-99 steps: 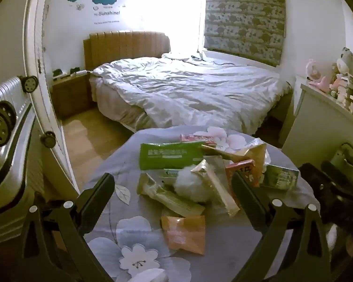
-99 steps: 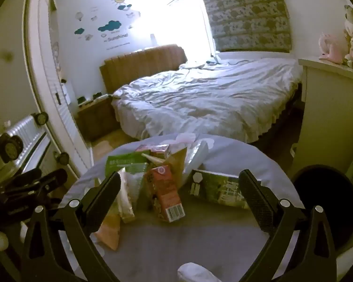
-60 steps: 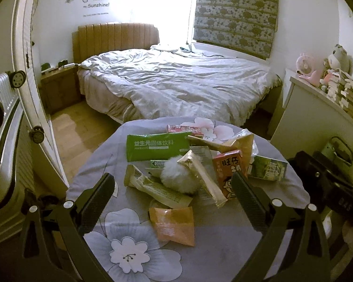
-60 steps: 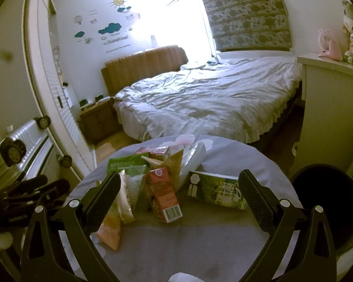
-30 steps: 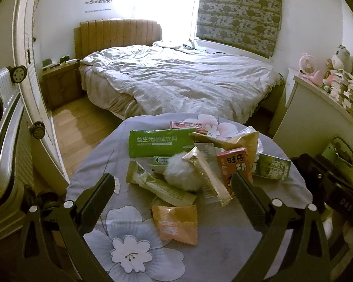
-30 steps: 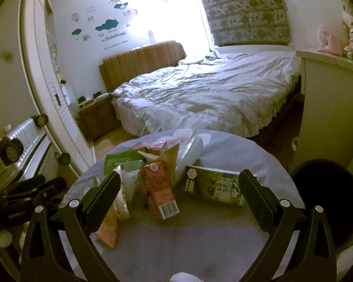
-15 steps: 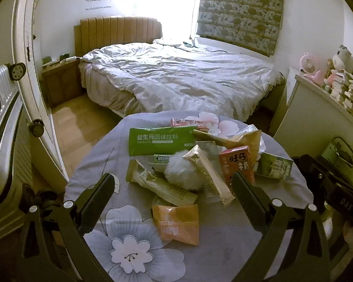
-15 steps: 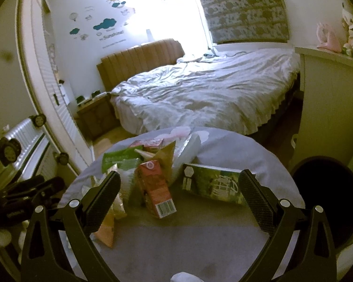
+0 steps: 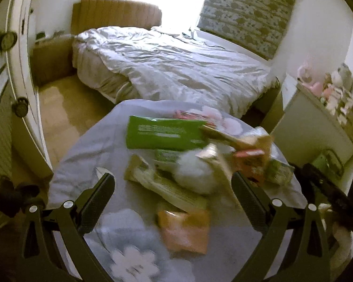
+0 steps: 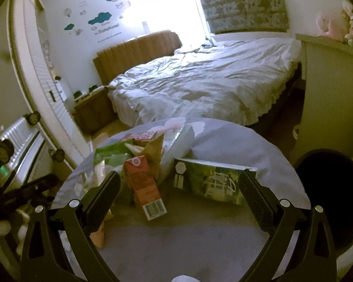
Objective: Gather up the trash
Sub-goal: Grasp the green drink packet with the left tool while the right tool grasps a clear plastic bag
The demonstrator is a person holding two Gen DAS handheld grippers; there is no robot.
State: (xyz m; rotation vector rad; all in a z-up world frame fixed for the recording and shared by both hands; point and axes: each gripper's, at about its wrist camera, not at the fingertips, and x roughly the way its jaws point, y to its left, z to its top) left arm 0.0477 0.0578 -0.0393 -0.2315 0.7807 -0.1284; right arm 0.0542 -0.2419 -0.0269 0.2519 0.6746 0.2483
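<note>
- As you've swung the left view rightward, it blurs; your left gripper [image 9: 171,192] stays wide open, holding nothing, above the wrappers [image 9: 176,164] at frame centre.
- Your right gripper [image 10: 180,189], equally spread and empty, has edged toward the red carton [image 10: 144,188] and green carton [image 10: 211,182] mid-frame on the tabletop [image 10: 200,246]; nothing collected yet.

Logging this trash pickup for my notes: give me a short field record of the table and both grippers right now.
surface: round table with a floral cloth
trash: red carton, green carton, green packet, orange wrapper, white fluffy ball
left gripper: jaws open, empty
right gripper: jaws open, empty
bin: dark bin right of table
</note>
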